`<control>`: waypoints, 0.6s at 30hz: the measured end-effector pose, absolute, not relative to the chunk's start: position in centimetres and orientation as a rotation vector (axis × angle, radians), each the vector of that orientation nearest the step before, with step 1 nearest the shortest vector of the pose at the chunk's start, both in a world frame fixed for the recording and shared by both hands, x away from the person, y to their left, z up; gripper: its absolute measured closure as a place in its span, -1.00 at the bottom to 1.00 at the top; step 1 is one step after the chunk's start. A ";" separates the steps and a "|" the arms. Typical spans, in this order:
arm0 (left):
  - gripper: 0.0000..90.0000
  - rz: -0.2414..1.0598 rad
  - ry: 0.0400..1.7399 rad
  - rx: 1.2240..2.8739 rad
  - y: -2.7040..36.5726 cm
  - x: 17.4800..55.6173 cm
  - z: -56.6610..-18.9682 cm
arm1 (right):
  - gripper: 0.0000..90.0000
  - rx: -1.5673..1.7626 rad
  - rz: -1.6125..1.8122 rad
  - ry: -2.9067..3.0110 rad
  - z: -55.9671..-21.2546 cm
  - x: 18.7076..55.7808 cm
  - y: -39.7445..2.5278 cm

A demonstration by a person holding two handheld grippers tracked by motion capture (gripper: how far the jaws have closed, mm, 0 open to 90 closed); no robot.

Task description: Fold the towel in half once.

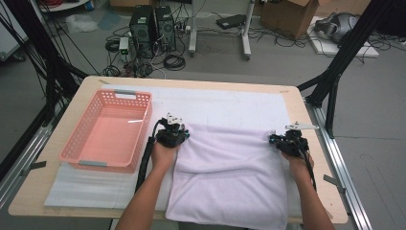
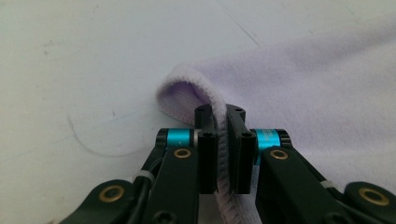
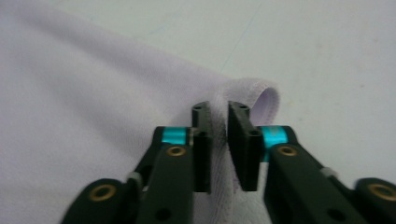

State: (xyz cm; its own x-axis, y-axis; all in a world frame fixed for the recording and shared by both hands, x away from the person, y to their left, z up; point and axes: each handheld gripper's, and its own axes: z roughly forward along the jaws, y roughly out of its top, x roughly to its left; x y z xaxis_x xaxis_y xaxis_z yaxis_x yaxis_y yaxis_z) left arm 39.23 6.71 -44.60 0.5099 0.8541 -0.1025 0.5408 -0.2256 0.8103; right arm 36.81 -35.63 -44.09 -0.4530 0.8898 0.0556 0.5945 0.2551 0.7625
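Note:
A pale lilac towel [image 1: 230, 167] lies folded on the table, its near edge hanging over the front. My left gripper [image 1: 173, 130] sits at the towel's far left corner and my right gripper [image 1: 287, 139] at its far right corner. In the left gripper view, my left gripper [image 2: 222, 112] is shut on the towel's hemmed edge [image 2: 187, 79], which loops up past the jaws. In the right gripper view, my right gripper [image 3: 218, 109] pinches the curled corner of the towel [image 3: 93, 102], with fabric filling the narrow gap between the jaws.
A pink plastic basket [image 1: 107, 165] stands empty at the table's left, close to my left forearm. A white mat [image 1: 225, 103] covers the tabletop under the towel. Black frame posts [image 1: 335, 72] rise off the table's right and left.

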 end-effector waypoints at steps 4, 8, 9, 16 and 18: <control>0.87 0.494 1.148 1.825 7.0 40.0 -43.4 | 0.96 1.398 1.070 2.096 -44.1 37.3 -36.3; 0.78 0.532 1.204 1.749 7.0 40.5 -43.1 | 0.96 1.449 1.090 1.955 -43.3 37.6 -36.8; 0.68 0.525 1.241 1.734 7.1 40.6 -43.2 | 0.94 1.464 1.090 1.940 -43.3 37.7 -36.8; 0.09 0.464 1.233 1.820 7.8 40.9 -44.1 | 0.15 1.535 1.053 1.920 -43.3 37.8 -37.2; -0.04 0.436 1.266 1.820 7.7 41.2 -44.5 | 0.08 1.559 1.053 1.929 -43.5 38.0 -37.3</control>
